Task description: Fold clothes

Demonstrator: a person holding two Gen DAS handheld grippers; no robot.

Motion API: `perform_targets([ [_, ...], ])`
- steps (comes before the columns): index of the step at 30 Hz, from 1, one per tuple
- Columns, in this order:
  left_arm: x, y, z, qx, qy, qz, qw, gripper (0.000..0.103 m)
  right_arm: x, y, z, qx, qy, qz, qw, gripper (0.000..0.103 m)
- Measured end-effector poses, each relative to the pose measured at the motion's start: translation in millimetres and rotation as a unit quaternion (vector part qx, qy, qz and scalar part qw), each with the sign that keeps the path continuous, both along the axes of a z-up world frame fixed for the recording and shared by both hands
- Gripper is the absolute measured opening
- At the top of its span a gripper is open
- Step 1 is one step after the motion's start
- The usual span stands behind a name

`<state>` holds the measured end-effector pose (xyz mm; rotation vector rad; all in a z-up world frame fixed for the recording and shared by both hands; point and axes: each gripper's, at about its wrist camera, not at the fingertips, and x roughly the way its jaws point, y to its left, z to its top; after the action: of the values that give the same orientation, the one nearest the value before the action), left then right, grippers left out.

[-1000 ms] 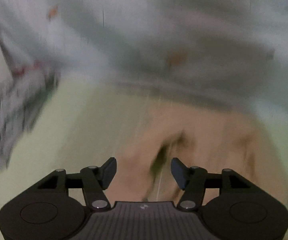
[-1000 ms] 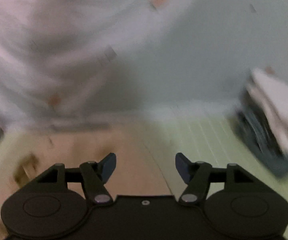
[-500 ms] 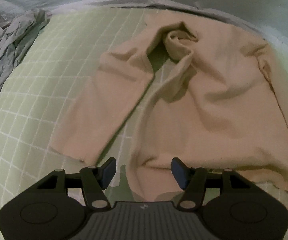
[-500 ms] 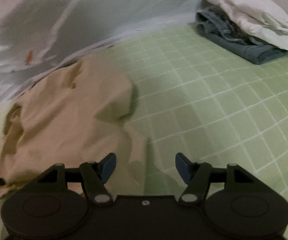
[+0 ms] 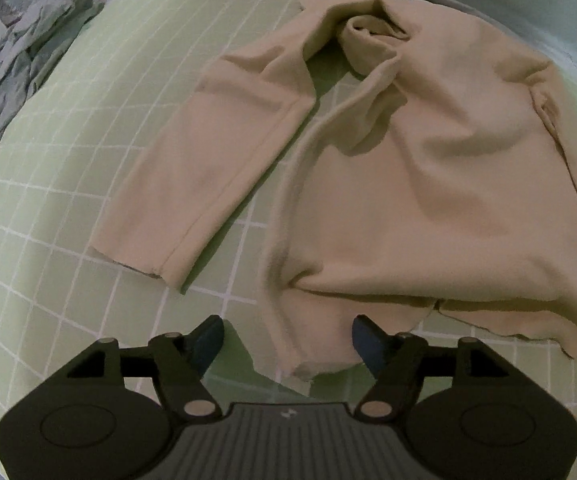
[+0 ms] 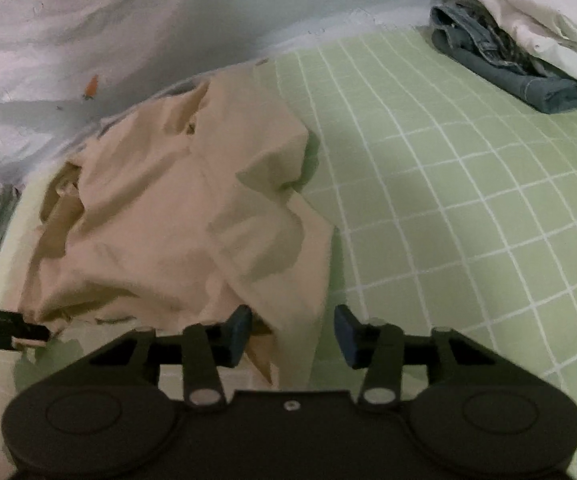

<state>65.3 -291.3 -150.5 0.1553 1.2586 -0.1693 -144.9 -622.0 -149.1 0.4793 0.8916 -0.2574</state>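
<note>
One beige long-sleeve top (image 5: 428,200) is lying on the green grid-pattern sheet (image 5: 68,208), not yet folded. Two grippers are showing, one per view. One sleeve (image 5: 216,160) is visible in the left wrist view, lying left of the body panel, with a strip of green sheet showing between them. The sleeve's long axis is running from the far collar area down toward the near left, its cuff end pointing near-left. The top's body is running far to near: collar (image 5: 372,36) bunched at the far end, hem at the near end. A narrow corner of the hem is hanging down toward the camera.

The left gripper (image 5: 288,338) is sitting over that near hem corner, its tongs spread wide apart, cloth lying in the gap between them and not pinched. In the right wrist view the right gripper (image 6: 292,334) is sitting at the near right edge of the top (image 6: 176,216), tongs likewise apart; cloth is lying between them, unclamped.

One crumpled grey-green garment (image 5: 12,64) is lying far left on the sheet. One stack of folded clothes is sitting far right, well apart from the top: blue jeans (image 6: 500,68) below, white fabric (image 6: 528,20) above. One pale printed duvet (image 6: 88,32) is bunching along the far edge.
</note>
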Motion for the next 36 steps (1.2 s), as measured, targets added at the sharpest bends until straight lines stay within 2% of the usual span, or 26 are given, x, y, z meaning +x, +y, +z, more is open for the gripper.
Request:
perform_targets([
  [2,0,-1,0,0.003,-0.001,0.0,1.0,0.076,0,0,-3,-0.002,0.012,0.002,1.0,0.047],
  [4,-1,-2,0,0.008,-0.002,0.0,1.0,0.078,2,2,-6,0.0,0.022,0.009,1.0,0.042],
  [6,-1,-1,-1,0.008,-0.002,0.002,1.0,0.08,4,4,-9,-0.007,0.036,0.02,0.999,0.025],
  [8,-1,0,-1,0.007,0.001,0.007,0.9999,0.082,6,3,-10,-0.014,0.038,0.028,0.999,0.013],
  [9,-1,2,-1,0.007,0.002,0.01,0.9999,0.084,6,-2,-9,-0.007,0.027,0.026,0.999,0.008],
  [10,-1,4,-1,0.007,0.003,0.012,0.9999,0.085,6,-9,-6,-0.006,0.013,0.021,1.0,0.008],
  [11,-1,4,-2,0.007,0.004,0.014,0.9999,0.087,7,-17,0,-0.029,0.006,0.012,0.999,0.008],
  [13,-2,4,-2,0.007,0.005,0.016,0.9998,0.087,9,-31,21,-0.122,-0.008,-0.007,0.993,0.007],
  [15,-2,4,-1,0.007,0.005,0.017,0.9998,0.088,7,-44,52,-0.208,-0.041,-0.038,0.976,0.007],
  [16,-2,4,-1,0.008,0.005,0.017,0.9998,0.089,6,-47,66,-0.256,-0.054,-0.052,0.964,0.007],
  [18,-3,3,-1,0.008,0.005,0.018,0.9998,0.089,6,-44,76,-0.336,-0.056,-0.06,0.938,0.007],
  [20,-4,2,0,0.008,0.005,0.02,0.9998,0.09,6,-41,85,-0.412,-0.056,-0.066,0.907,0.012],
  [22,-4,1,0,0.007,0.004,0.021,0.9997,0.09,15,-43,61,-0.395,0.016,-0.05,0.917,0.031],
  [23,-4,0,0,0.007,0.005,0.02,0.9998,0.09,18,-45,43,-0.351,0.054,-0.041,0.934,0.037],
  [25,-3,2,2,0.004,0.009,0.016,0.9998,0.089,13,-40,24,-0.283,0.066,-0.048,0.956,0.036],
  [26,-3,4,4,0.003,0.011,0.016,0.9998,0.089,10,-37,15,-0.249,0.071,-0.051,0.964,0.039],
  [27,-3,7,6,-0.001,0.01,0.016,0.9998,0.089,7,-31,11,-0.22,0.063,-0.05,0.972,0.043],
  [29,2,12,6,-0.013,0.007,0.013,0.9998,0.085,4,-22,8,-0.156,0.04,-0.043,0.986,0.045],
  [31,0,17,12,-0.03,-0.006,0.012,0.9995,0.082,6,-13,4,-0.092,0.014,-0.029,0.995,0.049],
  [36,3,22,16,-0.072,-0.016,0.003,0.9973,0.067,21,4,-4,0.019,-0.019,-0.006,1.0,0.053],
])
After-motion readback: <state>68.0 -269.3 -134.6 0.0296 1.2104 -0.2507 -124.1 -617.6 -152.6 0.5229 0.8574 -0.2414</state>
